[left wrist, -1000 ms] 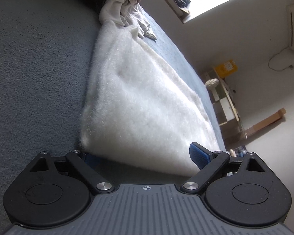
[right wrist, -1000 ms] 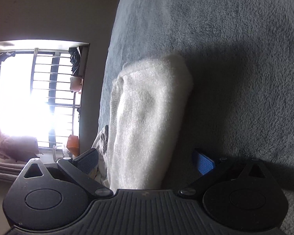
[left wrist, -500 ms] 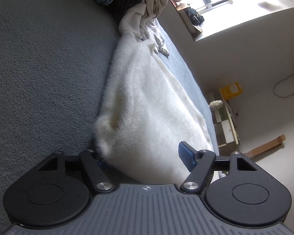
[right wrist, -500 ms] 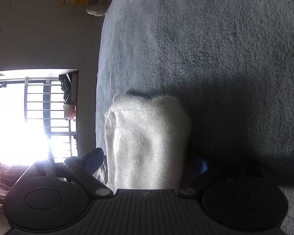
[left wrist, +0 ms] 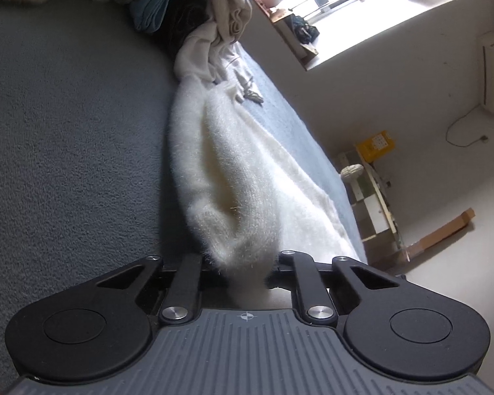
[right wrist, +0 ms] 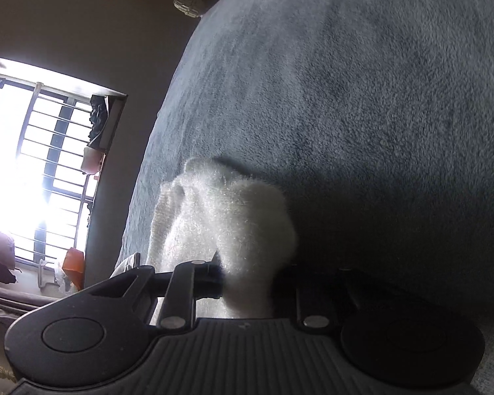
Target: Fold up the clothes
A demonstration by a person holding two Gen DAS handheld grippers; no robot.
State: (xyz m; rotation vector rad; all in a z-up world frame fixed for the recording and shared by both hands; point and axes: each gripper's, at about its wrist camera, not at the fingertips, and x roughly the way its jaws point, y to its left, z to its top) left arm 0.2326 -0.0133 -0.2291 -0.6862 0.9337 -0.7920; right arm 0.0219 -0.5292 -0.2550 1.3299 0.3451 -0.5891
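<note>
A white fluffy garment (left wrist: 240,181) lies stretched along the grey-blue bed cover (left wrist: 66,131), near its right edge. My left gripper (left wrist: 243,266) is closing on the near corner, and the fabric bunches into a pinched fold between the jaws. In the right wrist view another end of the same white garment (right wrist: 220,217) is gathered between the closing jaws of my right gripper (right wrist: 247,276) and lifts a little off the cover (right wrist: 362,115). The fingertips of both grippers are hidden in the fluff.
A pile of other clothes (left wrist: 214,10) lies at the far end of the bed, touching the garment's far end. Beside the bed stand a small shelf (left wrist: 372,191), a wall and a barred window (right wrist: 33,164). Bare bed cover spreads to the left.
Both grippers went from wide open around the garment to closed on it. The fabric, flat before, is now bunched at each gripper, and the right end has risen slightly.
</note>
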